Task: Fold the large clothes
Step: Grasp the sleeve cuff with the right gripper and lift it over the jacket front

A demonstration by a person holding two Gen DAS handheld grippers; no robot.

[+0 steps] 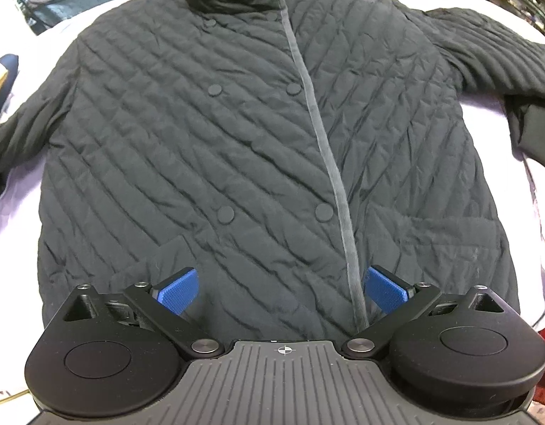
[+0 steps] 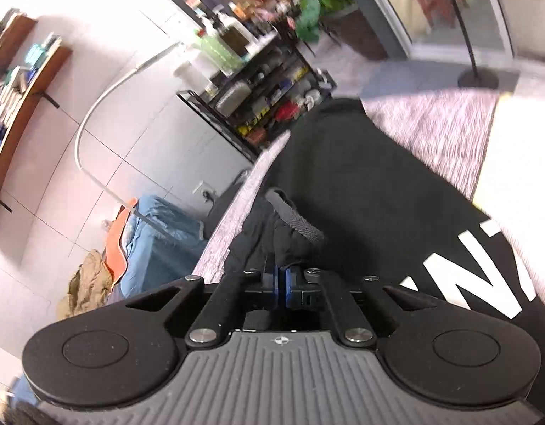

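Across the bed (image 1: 21,35), a quilted jacket (image 1: 237,141) lay flat for folding; the left gripper (image 1: 281,285) hovered with jaws spread, the right gripper (image 2: 280,279) pinched dark fabric (image 2: 272,233).

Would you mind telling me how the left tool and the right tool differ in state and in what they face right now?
The left tool is open, its blue pads spread wide; the right tool is shut, pads together. The left tool looks down on a quilted dark jacket laid flat; the right tool faces a smooth black garment with white letters. Whether the right one pinches cloth is unclear. Both have blue pads on black arms.
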